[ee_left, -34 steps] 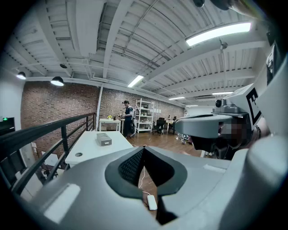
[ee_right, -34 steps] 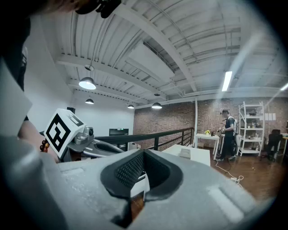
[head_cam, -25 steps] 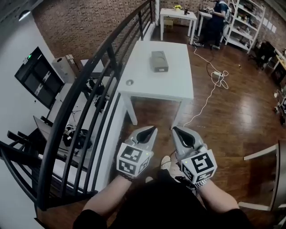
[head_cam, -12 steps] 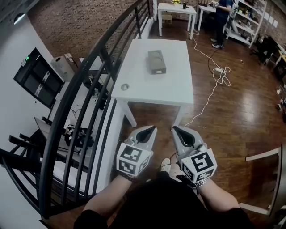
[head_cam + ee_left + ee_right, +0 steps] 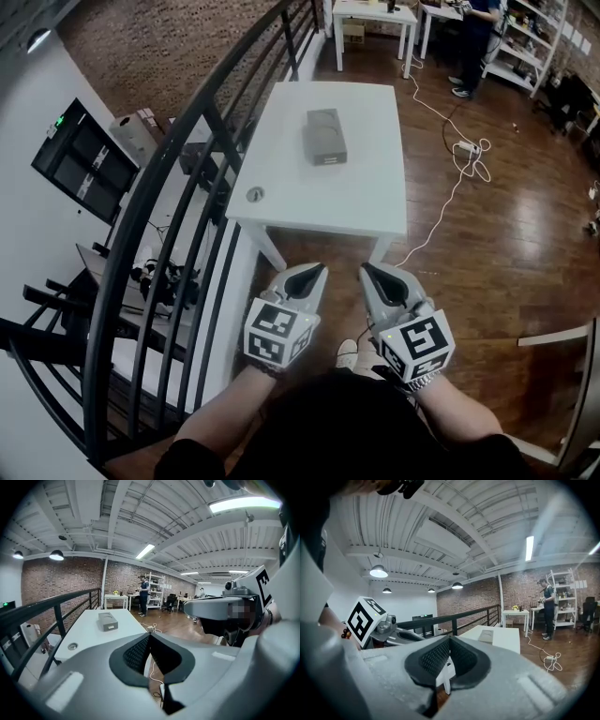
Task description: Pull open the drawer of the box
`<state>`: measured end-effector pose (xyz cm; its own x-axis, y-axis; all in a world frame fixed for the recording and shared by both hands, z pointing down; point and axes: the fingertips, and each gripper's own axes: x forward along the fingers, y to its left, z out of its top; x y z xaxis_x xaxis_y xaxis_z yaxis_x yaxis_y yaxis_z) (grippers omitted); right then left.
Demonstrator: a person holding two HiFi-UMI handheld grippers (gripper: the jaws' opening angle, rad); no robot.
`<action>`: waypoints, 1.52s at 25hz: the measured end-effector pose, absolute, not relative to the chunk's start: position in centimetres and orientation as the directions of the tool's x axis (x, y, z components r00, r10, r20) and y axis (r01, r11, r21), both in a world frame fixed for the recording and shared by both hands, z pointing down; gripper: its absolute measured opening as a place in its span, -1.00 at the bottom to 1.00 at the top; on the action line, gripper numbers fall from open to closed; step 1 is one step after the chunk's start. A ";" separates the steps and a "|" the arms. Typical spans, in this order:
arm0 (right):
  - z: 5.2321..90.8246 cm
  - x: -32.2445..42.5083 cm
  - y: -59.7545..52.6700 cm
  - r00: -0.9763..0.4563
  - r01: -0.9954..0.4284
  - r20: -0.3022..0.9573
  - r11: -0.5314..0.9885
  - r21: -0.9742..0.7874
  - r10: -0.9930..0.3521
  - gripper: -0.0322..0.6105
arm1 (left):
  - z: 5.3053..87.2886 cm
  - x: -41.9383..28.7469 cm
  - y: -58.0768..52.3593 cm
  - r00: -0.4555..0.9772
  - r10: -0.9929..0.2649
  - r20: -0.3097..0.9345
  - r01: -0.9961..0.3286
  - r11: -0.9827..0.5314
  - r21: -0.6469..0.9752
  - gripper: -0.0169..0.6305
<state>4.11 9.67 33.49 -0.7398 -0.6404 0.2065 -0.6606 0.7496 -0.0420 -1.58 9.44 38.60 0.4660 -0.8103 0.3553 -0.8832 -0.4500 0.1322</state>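
Note:
A grey box [image 5: 324,136] lies on the far half of a white table [image 5: 356,202] ahead of me; its drawer front faces me and looks closed. Both grippers hang in the air short of the table's near edge. The left gripper [image 5: 321,269] has its jaws together with nothing between them, and so does the right gripper [image 5: 365,269]. In the left gripper view the box [image 5: 108,621] lies far beyond the shut left gripper [image 5: 149,635]. The right gripper view shows the box [image 5: 486,635] small on the table [image 5: 508,641] past the shut right gripper [image 5: 449,638].
A black stair railing [image 5: 202,169] runs along the table's left side. A small round fitting [image 5: 254,194] sits near the table's left edge. A white cable with a power strip [image 5: 466,147] trails over the wooden floor. A person [image 5: 478,37] stands by further white tables [image 5: 373,13].
The table and box have slid nearer and lower in the head view as I walk toward them. Both grippers stay shut in the same pose.

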 end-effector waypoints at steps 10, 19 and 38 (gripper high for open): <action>33.0 5.4 6.0 -0.755 -0.644 0.200 0.764 -0.048 -0.624 -0.92 | 38.4 -0.7 5.8 0.440 -0.817 0.372 -0.896 -0.428 0.120 -0.90; 33.3 5.0 4.7 -0.768 -0.627 0.211 0.778 -0.050 -0.605 -0.92 | 38.3 -0.9 4.2 0.430 -0.824 0.368 -0.901 -0.416 0.121 -0.90; 33.8 2.4 -3.5 -0.718 -0.674 0.250 0.738 -0.017 -0.650 -0.92 | 40.1 -2.9 -4.9 0.505 -0.782 0.365 -0.863 -0.469 0.188 -0.90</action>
<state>2.41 -3.46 33.81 -0.7177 -0.6498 0.2503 -0.6743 0.7383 -0.0167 -2.92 -4.86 40.11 0.5047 -0.7822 0.3654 -0.8630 -0.4692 0.1876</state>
